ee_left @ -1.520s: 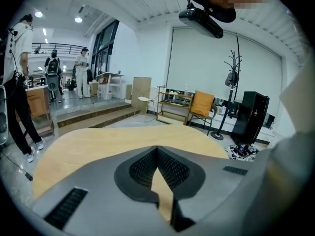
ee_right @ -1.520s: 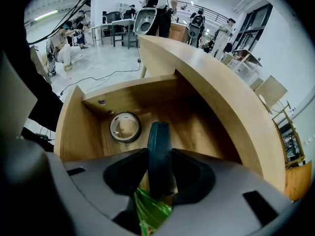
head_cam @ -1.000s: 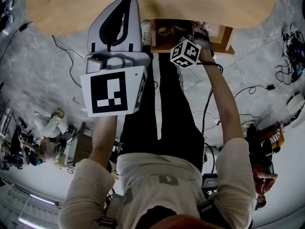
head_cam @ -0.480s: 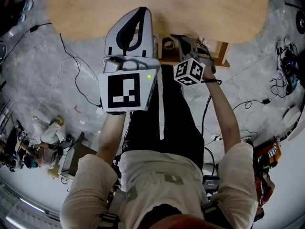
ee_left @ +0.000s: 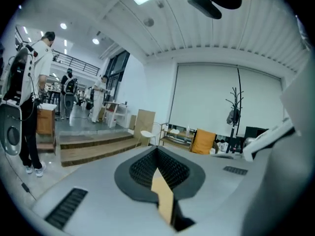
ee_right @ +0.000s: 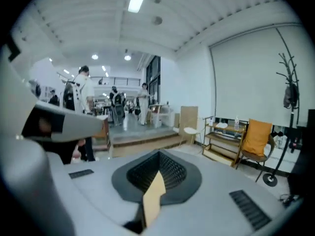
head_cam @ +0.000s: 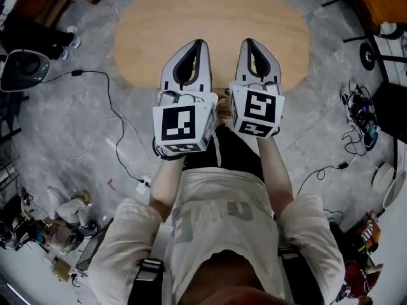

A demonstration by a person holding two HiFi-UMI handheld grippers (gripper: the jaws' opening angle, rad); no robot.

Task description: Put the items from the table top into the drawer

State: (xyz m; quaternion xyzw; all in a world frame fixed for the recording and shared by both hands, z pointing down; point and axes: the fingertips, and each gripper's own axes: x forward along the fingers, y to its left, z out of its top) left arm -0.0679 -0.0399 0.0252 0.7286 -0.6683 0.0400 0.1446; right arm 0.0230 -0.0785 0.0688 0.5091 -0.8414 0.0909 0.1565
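The oval wooden table lies below me and I see no items on its top. My left gripper and right gripper hang side by side over its near edge, pointing away from me. Each is shut with nothing between its fingers. A sliver of brown shows between the two marker cubes; the drawer is otherwise hidden beneath them. In the left gripper view the left gripper has its tips together, facing out into the room. The right gripper looks the same in the right gripper view.
Cables trail over the grey floor, and a black device sits at the far left. The gripper views look across a large room with wooden steps, several people, an orange chair and a coat stand.
Both grippers have risen from the drawer at the table's near edge to well above the table. The right one came out of the open drawer, rolled upright and shut. The drawer is now hidden.
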